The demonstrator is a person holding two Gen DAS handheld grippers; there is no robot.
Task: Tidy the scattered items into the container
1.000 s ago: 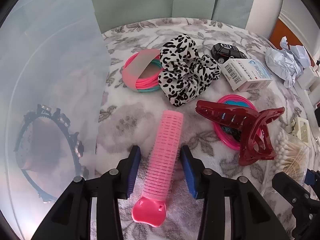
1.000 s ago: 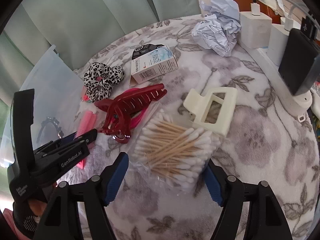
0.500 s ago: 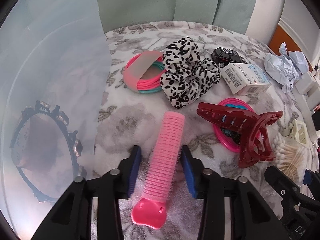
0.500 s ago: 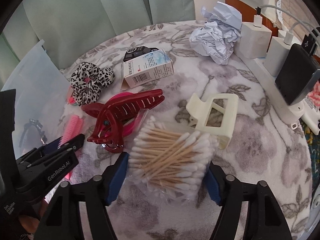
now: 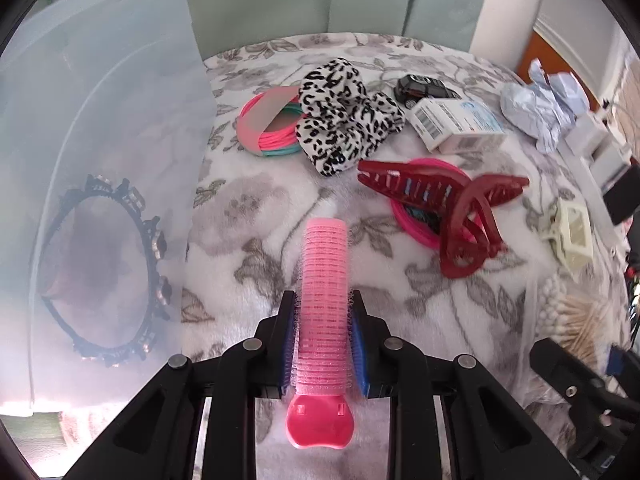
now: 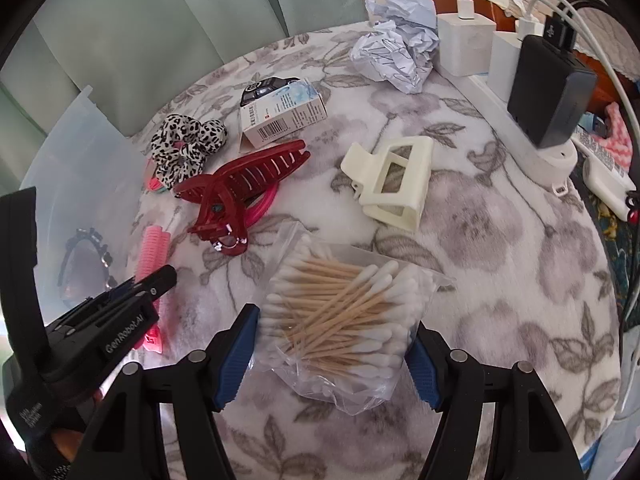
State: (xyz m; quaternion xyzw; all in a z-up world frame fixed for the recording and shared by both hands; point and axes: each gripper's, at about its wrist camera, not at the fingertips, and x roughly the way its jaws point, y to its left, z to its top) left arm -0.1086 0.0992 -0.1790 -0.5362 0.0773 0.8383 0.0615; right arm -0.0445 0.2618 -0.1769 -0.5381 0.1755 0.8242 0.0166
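Your left gripper point(image 5: 323, 334) has just closed its jaws on the pink roller point(image 5: 324, 304), pads pressing both sides, just beside the clear bin point(image 5: 120, 128) that holds a black headband point(image 5: 148, 240). Your right gripper point(image 6: 334, 356) stands wide around the swab bag point(image 6: 340, 312) on the floral cloth point(image 6: 500, 240), pads not pressing it.

A home bedroom: a floral fleece blanket point(image 6: 500, 240) strewn with hair clips, pale green curtains point(image 6: 160, 32) behind, phone chargers point(image 6: 466, 44) plugged in nearby.
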